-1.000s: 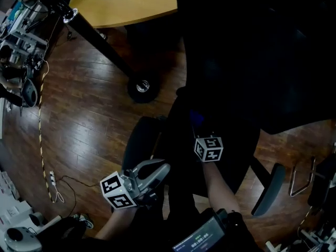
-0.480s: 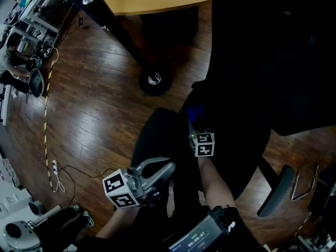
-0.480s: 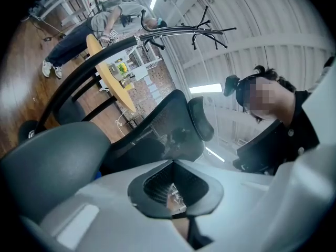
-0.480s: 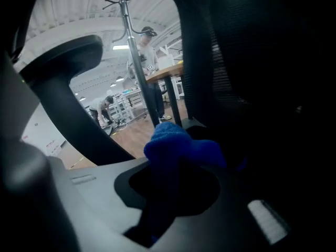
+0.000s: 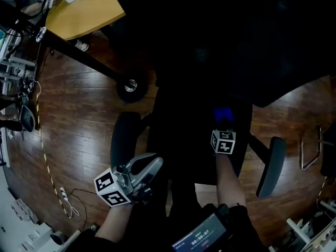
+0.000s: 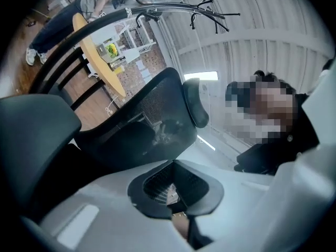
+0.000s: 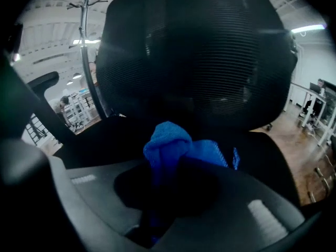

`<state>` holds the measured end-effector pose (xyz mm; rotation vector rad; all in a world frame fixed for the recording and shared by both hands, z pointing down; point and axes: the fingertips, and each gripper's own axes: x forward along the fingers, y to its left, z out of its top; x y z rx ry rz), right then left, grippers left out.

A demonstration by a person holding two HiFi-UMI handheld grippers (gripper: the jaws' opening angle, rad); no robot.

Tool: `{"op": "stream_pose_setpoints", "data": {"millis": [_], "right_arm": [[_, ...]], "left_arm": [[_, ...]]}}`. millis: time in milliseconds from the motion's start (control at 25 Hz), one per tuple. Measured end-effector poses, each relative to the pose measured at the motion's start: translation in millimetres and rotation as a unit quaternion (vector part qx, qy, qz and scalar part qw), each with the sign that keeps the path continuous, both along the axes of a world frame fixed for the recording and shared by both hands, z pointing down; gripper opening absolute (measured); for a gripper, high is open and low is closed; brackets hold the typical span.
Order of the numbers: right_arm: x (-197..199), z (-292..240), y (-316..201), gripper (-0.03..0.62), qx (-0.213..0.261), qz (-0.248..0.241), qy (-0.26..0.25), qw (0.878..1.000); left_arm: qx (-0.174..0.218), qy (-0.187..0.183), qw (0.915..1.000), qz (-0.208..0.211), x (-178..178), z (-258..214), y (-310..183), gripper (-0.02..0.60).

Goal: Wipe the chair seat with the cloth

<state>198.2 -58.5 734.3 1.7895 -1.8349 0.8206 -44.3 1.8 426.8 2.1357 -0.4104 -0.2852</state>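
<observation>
Change: over the last second the right claw (image 7: 168, 185) has carried the cloth (image 5: 223, 113) across the chair seat (image 5: 184, 138), away from the left armrest (image 5: 123, 138) and toward the right armrest (image 5: 270, 167); the head view has swung as well, so the wooden counter (image 5: 84, 12) now sits further into the upper left corner
Meaning for the task: this reads as a sideways wiping stroke in progress; the wipe looks under way and not finished, since only one pass across the middle of the seat can be accounted for
Right claw: closed on the cloth, which bunches up out of the pads toward the mesh backrest (image 7: 194, 51)
Left claw (image 5: 147, 168): jaws drawn together with nothing between them; held off the seat near the left armrest and taking no part in the wipe
Cloth, place: on the seat just ahead of the right claw, nearer the right armrest than the left; whether it presses flat on the seat cannot be told in the dark head view
Cloth, look: bright blue with a soft nap; gathered into a crumpled wad with one fold standing up; it looks clean
Seat, look: black and very dim; no dirt or streaks can be made out
</observation>
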Motion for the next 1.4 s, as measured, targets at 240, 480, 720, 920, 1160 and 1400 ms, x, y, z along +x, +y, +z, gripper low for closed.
{"op": "stream_pose_setpoints", "data": {"millis": [240, 480, 720, 920, 1160, 1400], "right_arm": [[112, -25, 56, 0.061, 0.008, 0.107, 0.038, 0.994], [121, -24, 59, 0.061, 0.015, 0.106, 0.061, 0.992], [97, -37, 50, 0.061, 0.038, 0.075, 0.024, 0.996], [-33, -49, 18, 0.061, 0.057, -0.046, -0.05, 0.996], [-197, -35, -7, 0.061, 0.042, -0.15, -0.13, 0.979], [-289, -18, -4, 0.061, -0.015, -0.21, -0.156, 0.965]], "left_arm": [[-0.001, -0.003, 0.9997, 0.026, 23, -2, 3, 0.002], [-0.001, -0.004, 0.9997, 0.026, 22, -2, 2, 0.002], [-0.002, 0.003, 1.0, 0.001, 3, -4, -3, 0.002], [0.007, 0.006, 0.9988, -0.048, -20, -18, -7, 0.002], [0.014, 0.01, 0.9949, -0.1, -55, -21, -8, 0.003], [0.011, 0.013, 0.9918, -0.126, -81, -25, -1, 0.003]]}}
